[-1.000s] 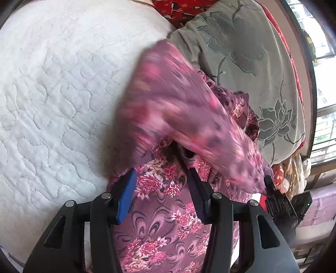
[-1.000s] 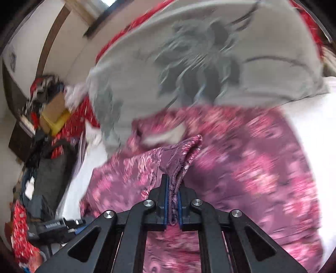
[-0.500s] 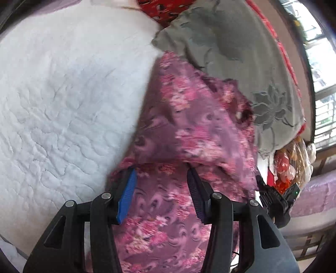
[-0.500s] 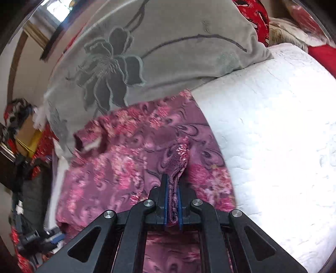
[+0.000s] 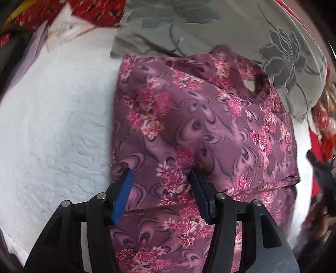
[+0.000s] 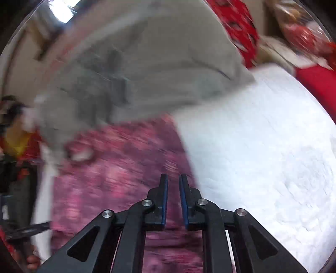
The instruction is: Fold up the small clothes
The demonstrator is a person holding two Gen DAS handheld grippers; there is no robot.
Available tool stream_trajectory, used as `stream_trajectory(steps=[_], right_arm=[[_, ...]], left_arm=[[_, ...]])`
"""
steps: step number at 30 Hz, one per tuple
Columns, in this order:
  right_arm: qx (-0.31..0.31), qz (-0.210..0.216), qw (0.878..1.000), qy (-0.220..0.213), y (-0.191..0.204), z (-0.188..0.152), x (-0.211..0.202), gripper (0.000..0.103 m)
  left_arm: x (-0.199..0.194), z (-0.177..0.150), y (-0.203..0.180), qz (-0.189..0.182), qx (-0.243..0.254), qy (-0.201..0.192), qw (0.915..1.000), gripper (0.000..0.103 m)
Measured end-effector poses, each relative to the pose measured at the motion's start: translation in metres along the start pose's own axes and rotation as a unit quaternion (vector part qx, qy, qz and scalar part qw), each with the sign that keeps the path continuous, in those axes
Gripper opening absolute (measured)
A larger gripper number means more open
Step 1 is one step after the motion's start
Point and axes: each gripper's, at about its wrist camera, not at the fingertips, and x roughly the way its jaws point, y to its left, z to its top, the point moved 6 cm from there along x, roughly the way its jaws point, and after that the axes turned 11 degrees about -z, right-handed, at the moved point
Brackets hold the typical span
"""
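Left gripper (image 5: 160, 175): jaws spread wide, gripping nothing. Blue pads (image 5: 122, 195) hover over the near part of the purple floral garment (image 5: 201, 126); whether the tips touch the cloth cannot be told.

Garment in the left wrist view: fills the centre and runs down to 6 o'clock between the fingers. Lies on the white quilted bed cover (image 5: 56, 130), which spreads from 7 to 10 o'clock. An upper layer is folded over a lower one; the folded layer's lower edge crosses at about 4 o'clock, with more of the same cloth showing beneath it down to the bottom edge. Left edge of the garment runs fairly straight. A neck or arm opening shows at about 1 o'clock, with grey showing through it.

Grey blanket with flower print (image 5: 220, 27): 12 to 3 o'clock, the garment's far edge lying against or onto it. Red patterned fabric (image 5: 92, 10) at 11 o'clock, beyond the cover.

Right gripper (image 6: 173, 178): jaws parted by a narrow gap, nothing between them. The view is heavily blurred. The garment (image 6: 117, 168) lies from centre to 7 o'clock beneath the fingers; the bed cover (image 6: 262, 147) fills 2 to 5 o'clock; the grey blanket (image 6: 136, 69) spans 10 to 1 o'clock. Red fabric (image 6: 241, 25) at 1 o'clock.
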Motion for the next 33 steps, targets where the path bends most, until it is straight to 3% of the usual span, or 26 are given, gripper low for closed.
stream_trajectory(steps=[3, 4, 5, 6, 7, 9, 10, 11, 14, 16, 18, 20, 25, 29, 30, 33], right_arm=[[-0.047, 0.012, 0.999, 0.003, 0.02, -0.008, 0.007, 0.031], [-0.062, 0.002, 0.998, 0.017, 0.026, -0.012, 0.019, 0.031], [-0.084, -0.023, 0.994, 0.059, 0.028, -0.026, 0.043, 0.03], [-0.093, -0.027, 0.993, 0.068, 0.029, -0.033, 0.051, 0.029], [-0.099, -0.026, 0.994, 0.039, 0.031, -0.031, 0.046, 0.029], [-0.098, -0.031, 0.993, 0.056, 0.032, -0.03, 0.041, 0.029], [-0.095, -0.027, 0.993, 0.063, 0.032, -0.03, 0.036, 0.031], [-0.095, -0.012, 0.993, 0.064, 0.033, -0.032, 0.025, 0.031], [-0.116, -0.014, 0.99, 0.081, 0.026, -0.047, 0.017, 0.043], [-0.144, -0.028, 0.984, 0.102, 0.022, -0.065, 0.023, 0.044], [-0.158, -0.032, 0.983, 0.089, 0.02, -0.076, 0.013, 0.045], [-0.156, -0.045, 0.98, 0.111, 0.016, -0.089, 0.004, 0.047], [-0.205, -0.06, 0.97, 0.119, 0.001, -0.132, -0.026, 0.06], [-0.248, -0.092, 0.956, 0.126, -0.01, -0.172, -0.047, 0.097], [-0.252, -0.101, 0.953, 0.132, -0.011, -0.182, -0.05, 0.102], [-0.246, -0.119, 0.956, 0.108, -0.014, -0.191, -0.055, 0.103]], left_arm=[[0.015, -0.005, 0.002, 0.015, 0.004, 0.002, 0.9999, 0.057], [0.015, -0.006, 0.004, 0.008, -0.002, -0.001, 1.0, 0.059], [0.014, -0.005, 0.007, -0.004, -0.012, 0.002, 0.9999, 0.058], [0.01, -0.005, 0.01, -0.017, -0.025, 0.01, 0.9995, 0.058], [0.006, -0.005, 0.013, -0.025, -0.033, 0.014, 0.999, 0.058], [-0.007, -0.011, 0.016, -0.038, -0.037, 0.014, 0.9985, 0.058], [-0.013, -0.018, 0.014, -0.035, -0.024, 0.011, 0.999, 0.058], [-0.015, -0.017, 0.013, -0.027, -0.034, -0.051, 0.9978, 0.058], [0.002, -0.045, 0.01, -0.026, -0.026, -0.028, 0.9989, 0.06], [0.011, -0.056, 0.007, 0.001, -0.011, -0.037, 0.9993, 0.062], [0.007, -0.064, -0.003, 0.032, 0.016, -0.048, 0.9982, 0.063], [0.003, -0.076, -0.01, 0.031, 0.027, -0.039, 0.9984, 0.063], [-0.003, -0.125, -0.017, 0.007, 0.022, -0.015, 0.9996, 0.063], [-0.005, -0.163, -0.018, 0.0, 0.022, 0.0, 0.9998, 0.065], [-0.005, -0.165, -0.019, 0.002, 0.025, 0.0, 0.9997, 0.065], [-0.009, -0.182, -0.019, 0.002, 0.021, 0.006, 0.9998, 0.065]])
